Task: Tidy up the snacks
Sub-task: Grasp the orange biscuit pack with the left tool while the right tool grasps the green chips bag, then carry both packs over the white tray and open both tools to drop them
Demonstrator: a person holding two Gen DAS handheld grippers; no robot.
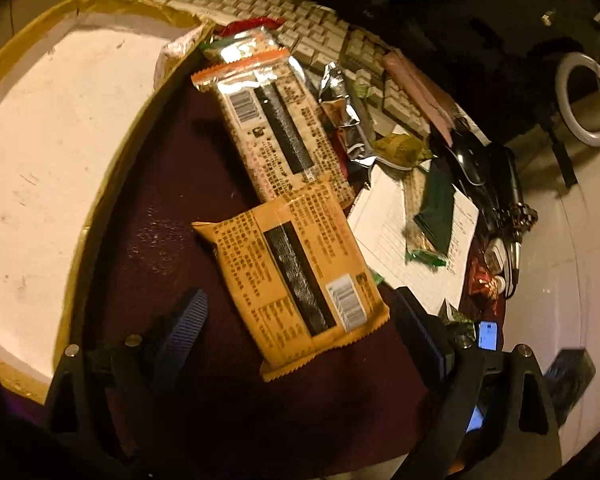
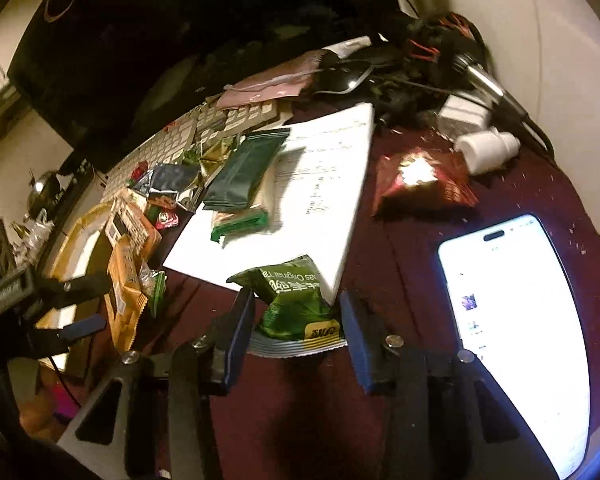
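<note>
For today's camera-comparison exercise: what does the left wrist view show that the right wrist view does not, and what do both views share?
Only the left wrist view: the white ring light at the right edge.

Only the right wrist view: the lit phone's whole screen, the red snack bag and the green snack bag between the open right tool fingers, not gripped.

Both: the orange packet, the keyboard, the white paper, the gold-rimmed box.

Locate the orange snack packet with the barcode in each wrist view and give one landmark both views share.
Left wrist view: the orange snack packet lies at centre, barcode side up, between the left claw's fingers.
Right wrist view: the same packet sits at the far left edge, seen edge-on, beside the gold-rimmed box.
Shared landmark: the white sheet of paper under the dark green packet.
</note>
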